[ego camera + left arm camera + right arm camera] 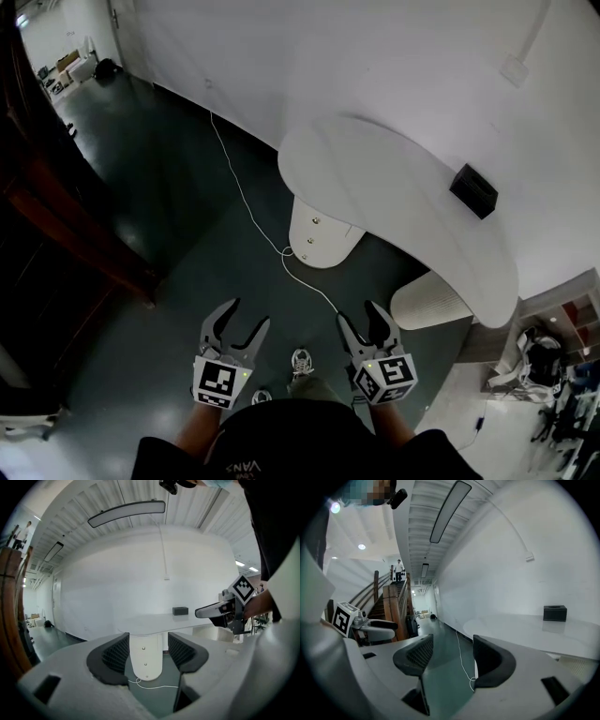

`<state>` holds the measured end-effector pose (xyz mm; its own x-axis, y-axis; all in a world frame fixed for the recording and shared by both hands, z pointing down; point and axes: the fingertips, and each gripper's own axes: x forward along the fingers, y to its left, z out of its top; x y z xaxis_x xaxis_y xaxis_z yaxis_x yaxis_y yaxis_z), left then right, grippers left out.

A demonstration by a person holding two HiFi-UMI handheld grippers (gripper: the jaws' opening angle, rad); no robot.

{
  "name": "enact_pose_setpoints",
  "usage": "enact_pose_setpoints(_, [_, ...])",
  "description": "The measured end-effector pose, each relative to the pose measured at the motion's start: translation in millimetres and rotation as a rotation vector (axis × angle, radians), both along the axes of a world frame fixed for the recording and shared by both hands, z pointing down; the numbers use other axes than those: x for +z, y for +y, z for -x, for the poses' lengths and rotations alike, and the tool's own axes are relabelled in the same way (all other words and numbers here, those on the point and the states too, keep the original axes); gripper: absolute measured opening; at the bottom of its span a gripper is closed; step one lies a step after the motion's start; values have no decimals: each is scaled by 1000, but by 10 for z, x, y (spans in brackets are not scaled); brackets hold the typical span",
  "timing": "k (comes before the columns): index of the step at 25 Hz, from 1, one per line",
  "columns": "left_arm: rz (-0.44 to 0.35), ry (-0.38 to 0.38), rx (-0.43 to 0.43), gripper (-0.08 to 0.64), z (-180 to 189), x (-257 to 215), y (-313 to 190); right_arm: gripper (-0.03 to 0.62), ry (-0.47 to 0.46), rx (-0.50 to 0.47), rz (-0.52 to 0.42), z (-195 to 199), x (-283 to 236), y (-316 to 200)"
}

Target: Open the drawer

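No drawer shows in any view. My left gripper (pixel 248 312) and right gripper (pixel 358 312) are held side by side at waist height over the dark floor, both open with nothing between the jaws. In the left gripper view the open left gripper (pixel 149 651) faces the white pedestal (pixel 146 660) of a curved white table (pixel 154 623), and the right gripper (pixel 220 611) shows at the right. In the right gripper view the open right gripper (pixel 452 656) looks along the wall, with the left gripper (pixel 370 625) at the left.
The white table (pixel 394 187) carries a small black box (pixel 473 190). A white cable (pixel 248 202) runs over the floor to the pedestal (pixel 319 234). A ribbed white base (pixel 427 302) stands under the table's right end. A dark wooden staircase (pixel 56 234) is on the left, shelving (pixel 562 328) at bottom right.
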<state>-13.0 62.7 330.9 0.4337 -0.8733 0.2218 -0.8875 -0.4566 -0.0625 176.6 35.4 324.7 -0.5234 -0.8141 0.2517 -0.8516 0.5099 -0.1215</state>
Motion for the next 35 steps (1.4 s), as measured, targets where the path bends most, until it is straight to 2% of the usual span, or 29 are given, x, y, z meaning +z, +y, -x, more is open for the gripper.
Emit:
enact_pose_setpoints(3, [-16,-8,-20,250,-91,29,-288,252,8,-36,6,-66,39,-325])
enact_pose_setpoints(10, [7,-12,-104,250,-214,202,-778,252,28,-147,38,-133,182,-919])
enact_pose_setpoints(17, [36,-44,-162,250,-153,480,-974,249,39,-231,39,-51,370,-1241])
enact_pose_setpoints(22, [58,-38,-146,250,-60,734,-1175,241,52,-217,50,63,507,-1483])
enact_pose_setpoints(28, [85,-14,-99,250,26,1119,-1582,221,51,-155,47,132,605,-1775])
enact_pose_setpoints(35, [80,-17,6,250,3,1549,-2213,193,57,-60,74,227,854,-2106])
